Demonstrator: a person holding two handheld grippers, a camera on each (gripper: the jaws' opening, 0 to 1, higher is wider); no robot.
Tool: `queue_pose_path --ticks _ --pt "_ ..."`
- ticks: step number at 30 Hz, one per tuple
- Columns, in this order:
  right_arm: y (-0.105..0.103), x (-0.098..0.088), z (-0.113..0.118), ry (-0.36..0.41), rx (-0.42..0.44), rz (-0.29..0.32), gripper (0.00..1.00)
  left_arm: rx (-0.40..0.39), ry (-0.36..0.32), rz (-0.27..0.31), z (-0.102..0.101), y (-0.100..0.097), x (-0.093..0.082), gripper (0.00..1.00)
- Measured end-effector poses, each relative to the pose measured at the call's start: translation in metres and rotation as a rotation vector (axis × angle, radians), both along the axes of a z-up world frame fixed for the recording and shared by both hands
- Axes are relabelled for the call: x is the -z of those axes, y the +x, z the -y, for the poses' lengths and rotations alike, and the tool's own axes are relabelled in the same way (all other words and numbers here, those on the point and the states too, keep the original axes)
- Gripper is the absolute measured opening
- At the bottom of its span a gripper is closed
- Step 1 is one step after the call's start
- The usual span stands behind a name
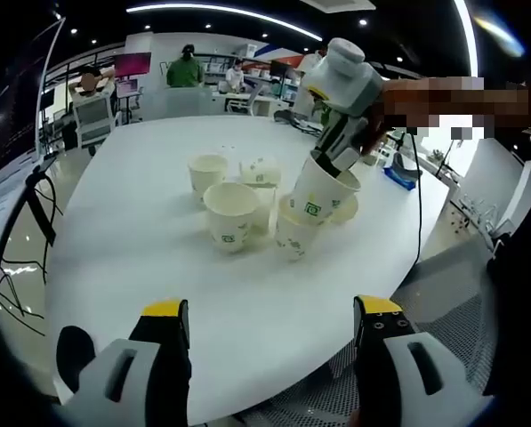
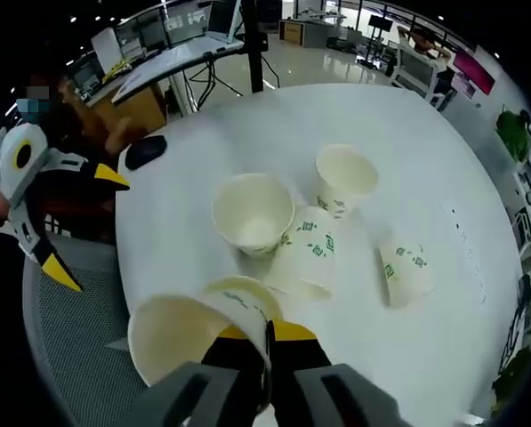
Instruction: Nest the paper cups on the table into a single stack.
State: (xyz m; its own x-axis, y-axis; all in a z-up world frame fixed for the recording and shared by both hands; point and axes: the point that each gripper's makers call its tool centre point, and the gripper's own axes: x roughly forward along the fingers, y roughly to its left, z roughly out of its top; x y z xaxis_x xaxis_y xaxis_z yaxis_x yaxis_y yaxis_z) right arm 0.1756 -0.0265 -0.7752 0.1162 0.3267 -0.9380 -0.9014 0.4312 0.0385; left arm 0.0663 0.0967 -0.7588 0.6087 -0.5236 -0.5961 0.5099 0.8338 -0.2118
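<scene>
No words, numbers or brand names can be read. The paper cups (image 2: 311, 255) on the white table (image 2: 407, 116) carry small green square emblems, too small to make out; a pink sign (image 1: 132, 63) at the far left is illegible.

White paper cups (image 1: 231, 213) clustered, one (image 1: 321, 194) tilted.

The left gripper view looks across the round white table (image 1: 158, 222) from its edge; the right gripper view looks down closely at the white paper cups (image 2: 252, 212), shared by both.
</scene>
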Motion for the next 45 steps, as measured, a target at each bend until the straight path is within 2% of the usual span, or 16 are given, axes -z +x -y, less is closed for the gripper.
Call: queue_pose_path --ticks 7,23,31,39,45 --pt "0.0 0.004 0.003 -0.02 -0.025 0.012 0.0 -0.005 -0.002 -0.004 0.0 0.0 0.002 0.75" --pt "0.003 0.008 -0.002 -0.009 -0.026 -0.002 0.0 -0.004 -0.004 -0.011 0.0 0.003 0.004 0.75" --pt "0.007 0.006 0.0 -0.007 -0.035 0.013 0.06 -0.001 0.0 -0.015 0.0 0.002 0.004 0.75" --pt "0.006 -0.004 0.002 0.028 0.003 0.004 0.15 0.016 0.001 -0.009 0.005 0.004 0.002 0.75" --pt "0.009 -0.012 0.007 0.04 0.012 0.027 0.16 0.023 0.004 -0.008 0.005 0.005 0.002 0.75"
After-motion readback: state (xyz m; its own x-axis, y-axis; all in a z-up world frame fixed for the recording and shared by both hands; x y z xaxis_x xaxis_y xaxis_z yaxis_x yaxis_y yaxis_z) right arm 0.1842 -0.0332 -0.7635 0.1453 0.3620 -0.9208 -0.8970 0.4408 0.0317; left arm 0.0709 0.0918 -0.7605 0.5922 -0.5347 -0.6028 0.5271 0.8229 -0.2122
